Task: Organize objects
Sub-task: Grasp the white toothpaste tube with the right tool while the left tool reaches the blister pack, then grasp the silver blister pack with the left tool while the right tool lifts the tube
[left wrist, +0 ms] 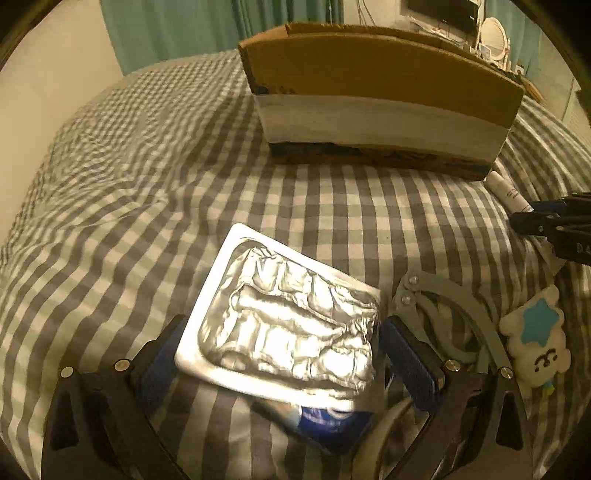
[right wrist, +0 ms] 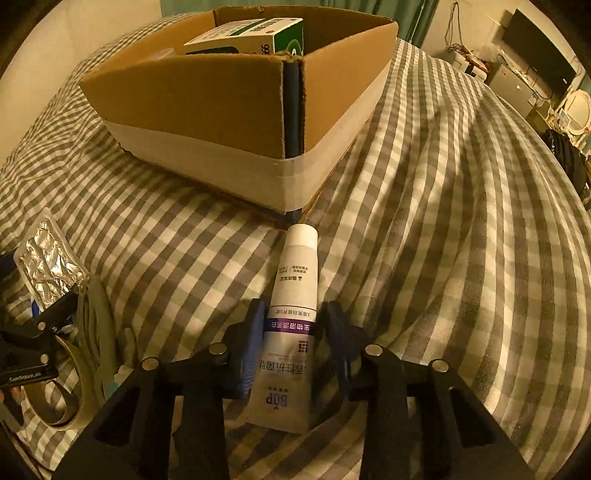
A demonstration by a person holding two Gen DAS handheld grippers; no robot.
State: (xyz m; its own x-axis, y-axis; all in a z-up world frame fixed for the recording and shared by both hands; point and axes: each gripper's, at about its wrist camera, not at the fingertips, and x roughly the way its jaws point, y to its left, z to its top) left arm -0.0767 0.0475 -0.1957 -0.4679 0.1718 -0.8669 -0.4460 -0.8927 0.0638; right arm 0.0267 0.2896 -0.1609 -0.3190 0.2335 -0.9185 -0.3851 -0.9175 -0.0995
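A silver foil blister pack (left wrist: 284,321) sits between the two fingers of my left gripper (left wrist: 286,354), which is shut on its edges and holds it slightly tilted above the bedcover. The same blister pack (right wrist: 48,258) shows at the left edge of the right wrist view. A white and purple toothpaste tube (right wrist: 291,325) lies on the bed, its cap close to the corner of the cardboard box (right wrist: 236,122). My right gripper (right wrist: 295,343) is shut around the tube's middle. In the left wrist view the tube (left wrist: 508,192) and the right gripper (left wrist: 532,221) are at the far right.
The cardboard box (left wrist: 380,85) stands ahead on the checked bedcover (left wrist: 147,184) and holds a green and white carton (right wrist: 255,35). A grey-green hinged tool (left wrist: 443,306), a white plush toy (left wrist: 535,332), a tape roll (right wrist: 62,391) and a blue packet (left wrist: 328,424) lie nearby.
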